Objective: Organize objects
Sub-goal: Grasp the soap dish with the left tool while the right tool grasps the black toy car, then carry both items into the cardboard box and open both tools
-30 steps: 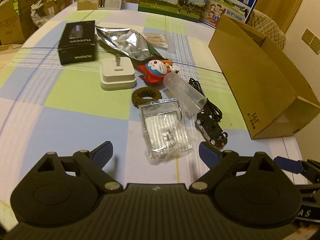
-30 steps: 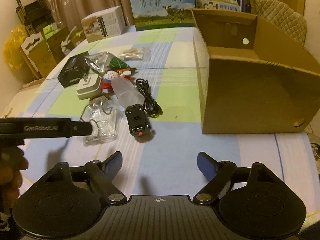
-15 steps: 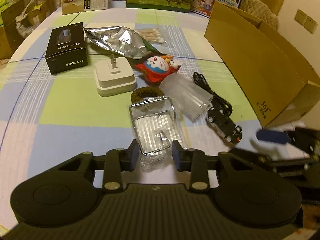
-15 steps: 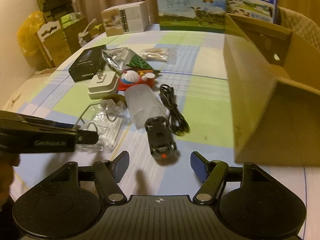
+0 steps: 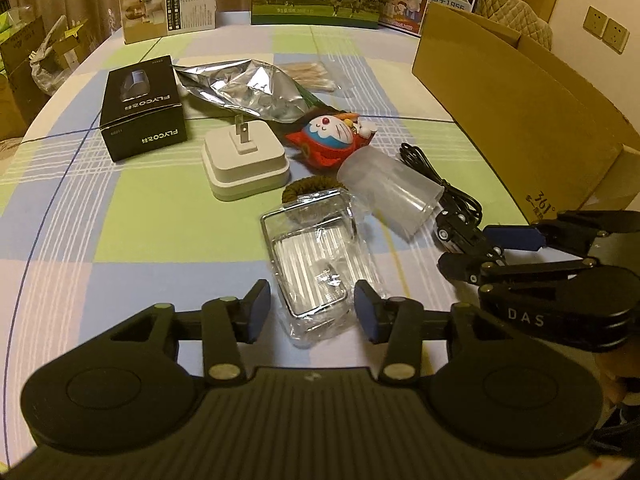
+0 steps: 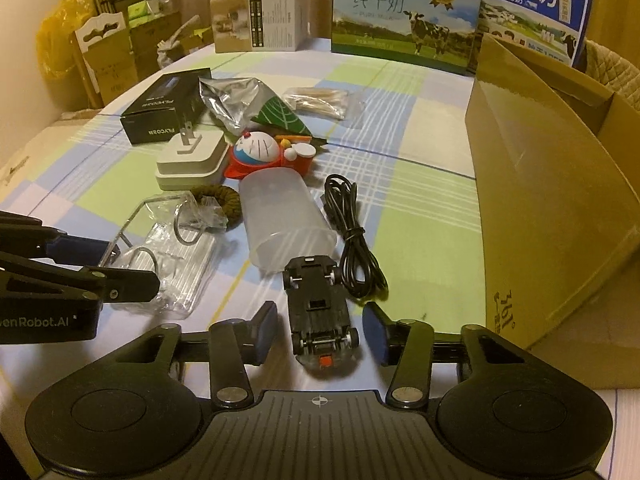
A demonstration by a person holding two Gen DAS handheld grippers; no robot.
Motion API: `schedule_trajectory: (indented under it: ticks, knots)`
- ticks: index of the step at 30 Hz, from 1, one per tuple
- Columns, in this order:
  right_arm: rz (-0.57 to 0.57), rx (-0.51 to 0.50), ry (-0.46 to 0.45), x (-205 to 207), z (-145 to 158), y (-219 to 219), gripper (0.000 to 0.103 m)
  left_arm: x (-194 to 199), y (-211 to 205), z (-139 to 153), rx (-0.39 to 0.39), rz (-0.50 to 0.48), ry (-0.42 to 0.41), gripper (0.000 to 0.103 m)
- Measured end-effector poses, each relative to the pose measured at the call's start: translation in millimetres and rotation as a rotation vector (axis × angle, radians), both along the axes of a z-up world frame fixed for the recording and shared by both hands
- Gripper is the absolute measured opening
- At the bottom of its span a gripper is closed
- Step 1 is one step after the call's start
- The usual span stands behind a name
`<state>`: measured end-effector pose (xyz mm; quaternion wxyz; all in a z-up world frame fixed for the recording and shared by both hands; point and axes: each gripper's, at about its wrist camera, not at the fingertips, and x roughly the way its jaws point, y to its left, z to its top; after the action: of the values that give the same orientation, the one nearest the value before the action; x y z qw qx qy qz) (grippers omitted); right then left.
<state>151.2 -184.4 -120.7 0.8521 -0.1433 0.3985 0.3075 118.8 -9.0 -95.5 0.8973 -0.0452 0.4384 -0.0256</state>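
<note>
Nearest in the left wrist view, the left hand-held gripper (image 5: 312, 312) stands parted, its blue pads flanking the near end of a clear plastic packet with a wire frame (image 5: 316, 264) without touching it, so it holds nothing. In the right wrist view the right hand-held gripper (image 6: 320, 330) is likewise parted, its pads either side of the near end of a small black toy car lying upside down (image 6: 320, 312), with a gap on each side and nothing gripped. Both things lie on the checked blue, green and white worktop (image 5: 132, 208). Just beyond the car lies a frosted plastic cup on its side (image 6: 284, 220), with a coiled black cable (image 6: 352, 232) to its right and a brown braided hair tie (image 6: 224, 204) to its left. Farther off sit a white plug adapter (image 6: 188, 160), a red and blue cartoon cat toy (image 6: 268, 156), a black rectangular box (image 6: 164, 112) and a crumpled silver foil bag (image 6: 232, 96). A large open brown cardboard box (image 6: 548, 208) fills the right side, and printed milk cartons (image 6: 404, 40) stand along the far edge
</note>
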Motion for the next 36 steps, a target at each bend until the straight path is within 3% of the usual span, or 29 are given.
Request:
schedule_trajectory:
  ticks: [4, 9, 19, 36]
  knots:
    - [0.016, -0.006, -0.009, -1.5, -0.5, 3.4, 0.029, 1.6, -0.5, -0.7, -0.018, -0.002, 0.003, 0.034]
    - [-0.001, -0.012, 0.000, -8.6, 3.8, 2.2, 0.029, -1.5, -1.7, 3.3, -0.011, -0.003, 0.005, 0.028]
    - [-0.038, 0.025, 0.013, -34.8, 27.9, -13.3, 0.029, -29.4, -5.6, 19.2, -0.025, -0.017, 0.000, 0.027]
    - [-0.080, 0.071, -0.050, -59.6, 71.0, -45.8, 0.029, -51.3, -16.8, 65.0, -0.030, -0.027, -0.071, 0.028]
